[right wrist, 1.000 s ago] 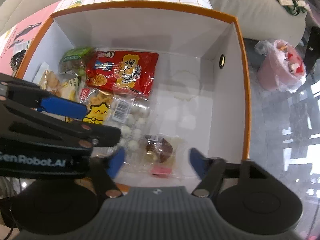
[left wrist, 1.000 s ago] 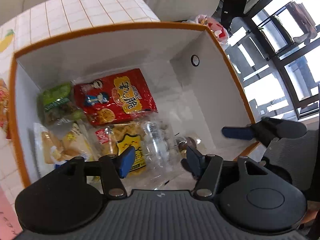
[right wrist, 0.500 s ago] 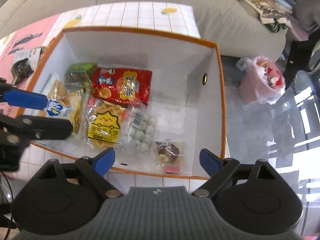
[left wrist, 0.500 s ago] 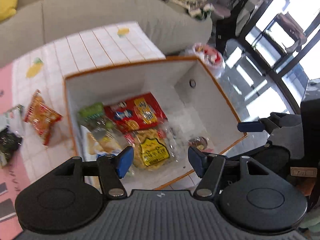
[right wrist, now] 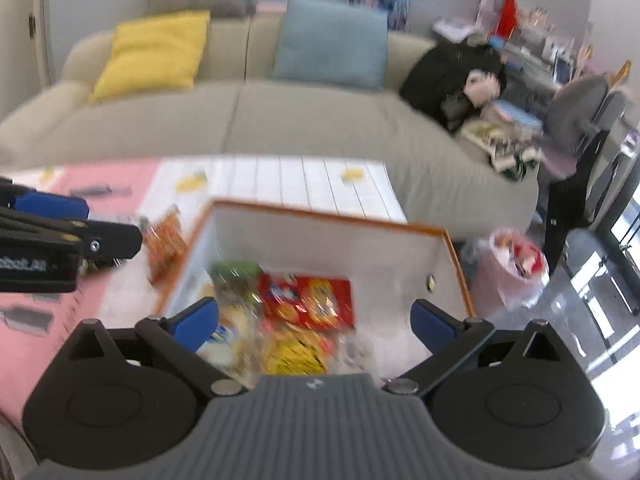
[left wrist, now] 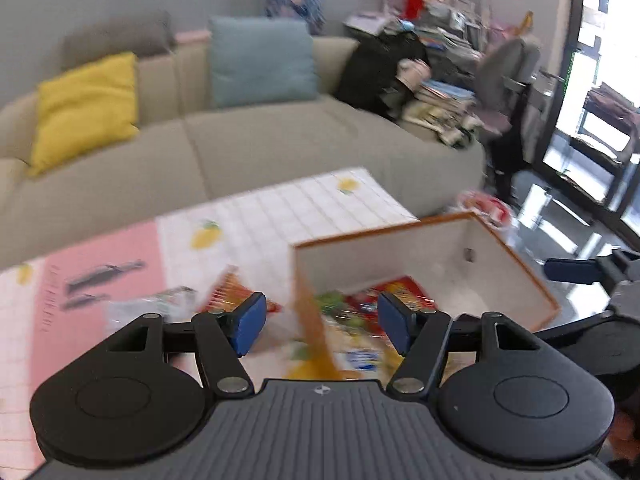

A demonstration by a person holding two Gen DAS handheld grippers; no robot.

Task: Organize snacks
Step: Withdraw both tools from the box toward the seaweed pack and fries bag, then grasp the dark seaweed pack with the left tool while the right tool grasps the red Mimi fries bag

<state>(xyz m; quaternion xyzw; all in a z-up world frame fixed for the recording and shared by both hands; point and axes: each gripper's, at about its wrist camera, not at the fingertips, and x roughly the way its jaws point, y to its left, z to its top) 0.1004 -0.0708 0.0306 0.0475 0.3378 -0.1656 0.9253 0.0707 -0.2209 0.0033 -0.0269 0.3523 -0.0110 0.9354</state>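
Observation:
A white box with an orange rim (left wrist: 400,233) (right wrist: 320,216) stands on the tiled table. Inside it lie a red packet (right wrist: 308,300), a yellow packet (right wrist: 296,354) and a green packet (right wrist: 236,276), all blurred. An orange-red packet (left wrist: 230,290) (right wrist: 166,240) lies on the table left of the box. My left gripper (left wrist: 320,322) hangs above the box's left wall, its jaws opening with nothing between them. My right gripper (right wrist: 316,320) hovers over the box's near side, its jaws opening wide and empty.
A beige sofa (left wrist: 280,140) with a yellow cushion (left wrist: 84,104) and a teal cushion (left wrist: 260,60) runs behind the table. A pink bin bag (right wrist: 516,268) sits right of the box. A grey chair (right wrist: 580,120) and piled books stand at the far right.
Both grippers have risen and drawn back out of the box, tilting up until the sofa shows. Both pairs of jaws have spread wider. The snacks stay in the box.

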